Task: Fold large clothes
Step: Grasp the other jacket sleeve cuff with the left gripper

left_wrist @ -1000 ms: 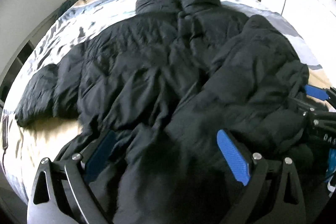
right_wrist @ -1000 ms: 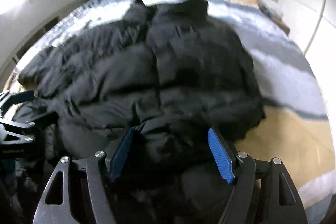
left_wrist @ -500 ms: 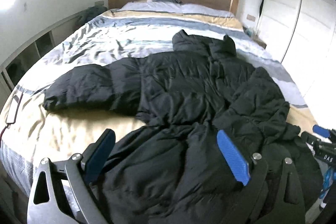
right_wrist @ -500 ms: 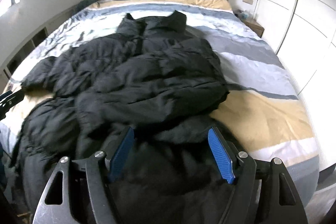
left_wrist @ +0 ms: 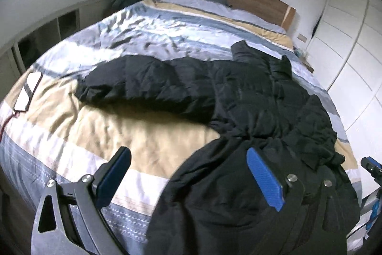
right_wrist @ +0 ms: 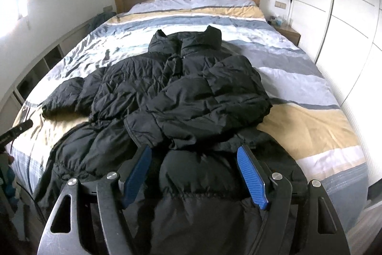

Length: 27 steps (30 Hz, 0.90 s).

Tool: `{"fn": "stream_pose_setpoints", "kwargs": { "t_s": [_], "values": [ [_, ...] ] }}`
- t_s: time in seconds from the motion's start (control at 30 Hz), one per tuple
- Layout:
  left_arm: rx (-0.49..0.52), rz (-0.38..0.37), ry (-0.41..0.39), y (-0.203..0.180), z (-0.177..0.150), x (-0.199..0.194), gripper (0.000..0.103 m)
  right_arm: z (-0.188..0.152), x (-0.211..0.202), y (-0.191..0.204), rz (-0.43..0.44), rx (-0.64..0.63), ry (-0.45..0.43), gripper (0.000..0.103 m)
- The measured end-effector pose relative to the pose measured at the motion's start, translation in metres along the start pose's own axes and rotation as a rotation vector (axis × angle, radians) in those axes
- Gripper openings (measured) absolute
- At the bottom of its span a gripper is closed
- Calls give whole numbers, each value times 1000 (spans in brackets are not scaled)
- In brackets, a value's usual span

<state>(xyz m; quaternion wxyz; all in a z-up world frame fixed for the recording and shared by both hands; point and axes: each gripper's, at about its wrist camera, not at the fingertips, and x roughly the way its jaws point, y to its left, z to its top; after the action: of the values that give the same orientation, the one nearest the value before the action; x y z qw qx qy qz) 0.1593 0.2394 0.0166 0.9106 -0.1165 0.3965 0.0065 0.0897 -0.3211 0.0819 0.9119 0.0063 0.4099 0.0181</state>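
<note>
Two grippers poised at near bed [right_wrist: 317, 116] edge. Far left: jacket's sleeve [left_wrist: 133, 85] outstretched, likely next fold. Left gripper [left_wrist: 188, 179] released, empty. Centre: black puffer jacket [right_wrist: 181, 97], right sleeve already folded inward. Right gripper [right_wrist: 194, 173] spread wide, grasping nothing, over hem.

Black puffer jacket [left_wrist: 238, 97] on striped bed [left_wrist: 143, 40], sleeve outstretched; left gripper [left_wrist: 188, 173] fingers [left_wrist: 265, 179] spread over hem.

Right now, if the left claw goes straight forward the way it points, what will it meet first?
Probably the striped bed cover: between the open fingers of the left claw lies mostly bare cover, with the black puffer jacket hem just to the right side. Depth is unclear, so the right finger may brush the jacket.
</note>
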Motion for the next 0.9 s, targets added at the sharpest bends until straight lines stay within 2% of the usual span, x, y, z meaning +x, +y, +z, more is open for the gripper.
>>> {"fn": "stream_pose_setpoints", "kwargs": {
  "t_s": [0.17, 0.37, 0.47, 0.57, 0.7, 0.8, 0.9],
  "values": [
    [-112, -6, 40, 49, 10, 27, 98, 10, 8, 7, 2, 3, -6, 74],
    [-365, -75, 59, 123, 32, 74, 98, 16, 27, 8, -11, -8, 22, 74],
    [-518, -77, 53, 168, 44, 102, 98, 18, 33, 1, -24, 2, 32, 74],
    [-602, -60, 54, 198, 54, 124, 98, 19, 40, -13, -52, 26, 44, 74],
    [-716, -74, 65, 230, 64, 155, 98, 18, 47, -33, -90, 61, 64, 74],
    [-869, -160, 57, 250, 60, 180, 98, 14, 53, -45, -115, 89, 78, 74],
    [-952, -210, 53, 256, 56, 195, 96, 10, 57, -54, -130, 100, 95, 74]
  ]
}}
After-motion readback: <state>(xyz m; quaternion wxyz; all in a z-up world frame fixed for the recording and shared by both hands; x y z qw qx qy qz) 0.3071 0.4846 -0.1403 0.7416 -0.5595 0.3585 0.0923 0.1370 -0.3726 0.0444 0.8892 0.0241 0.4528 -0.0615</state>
